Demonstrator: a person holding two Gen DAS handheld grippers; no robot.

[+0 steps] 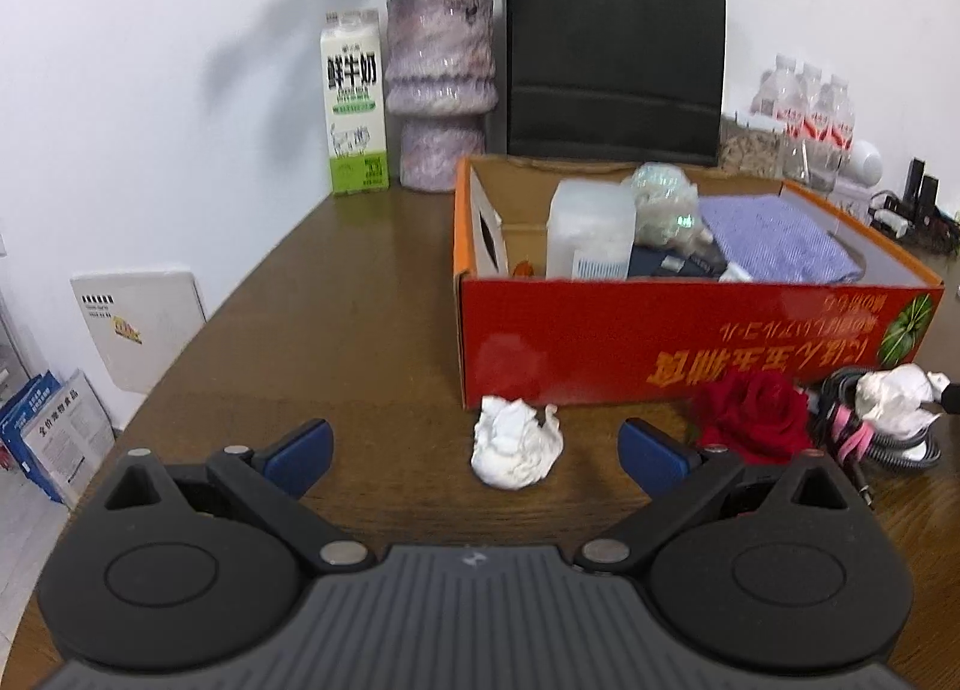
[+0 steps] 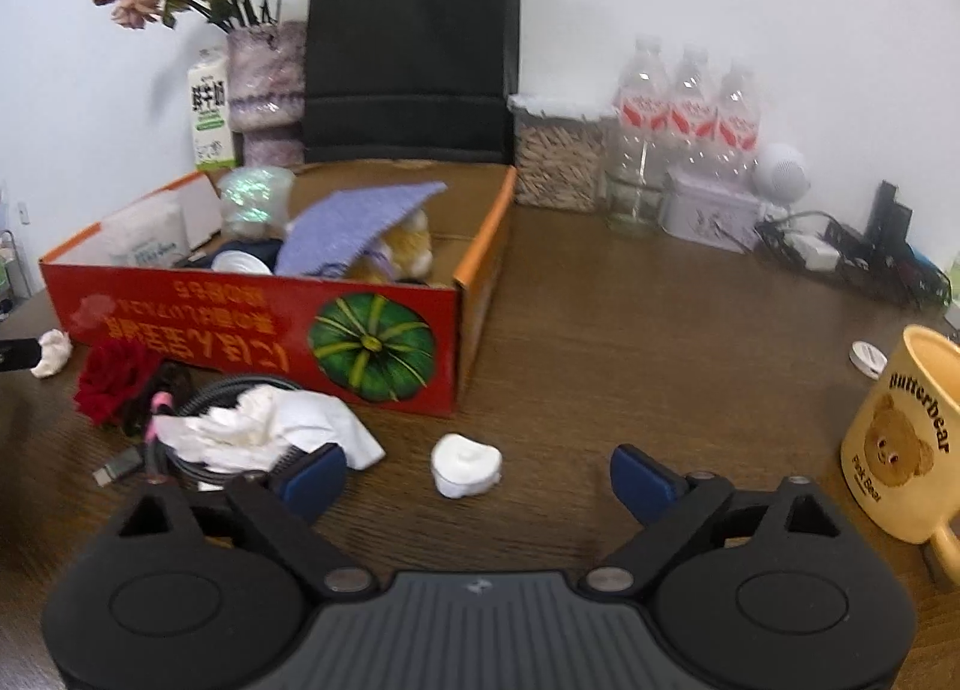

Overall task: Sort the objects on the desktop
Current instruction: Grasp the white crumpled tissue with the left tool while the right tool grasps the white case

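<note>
Nearest to us in the left wrist view is the left claw point(image 1: 477, 459), its blue pads spread wide and empty, with a crumpled white paper ball point(image 1: 517, 450) lying on the brown wooden table point(image 1: 336, 330) just ahead, roughly between the fingertips but not touched by either. In the right wrist view the right claw point(image 2: 479, 477) is also spread and holds nothing; a small white crumpled wad point(image 2: 466, 465) sits on the table between its pads, nearer the left pad than the right.

Just behind both wads stands the red cardboard box with a green pumpkin print point(image 2: 372, 348), already holding a lilac cloth point(image 2: 354, 222) and other things; we judge it the likely destination.

We see several risks. The right claw's left pad lies close to a larger loose white tissue point(image 2: 276, 426) draped over a coiled dark cable point(image 2: 204, 396); a closing pinch could catch the tissue's edge and drag the cable along. Because the small wad is off centre, one pad may reach it first and push it sideways. Both wads are light and soft, so they may skid or squash out of a shallow grip. On the left, the red artificial rose point(image 1: 750, 420) lies near the right pad and could be nudged. The cream bear-print mug point(image 2: 900, 438) stands to the right, well apart but within reach of a wide swing.
</note>
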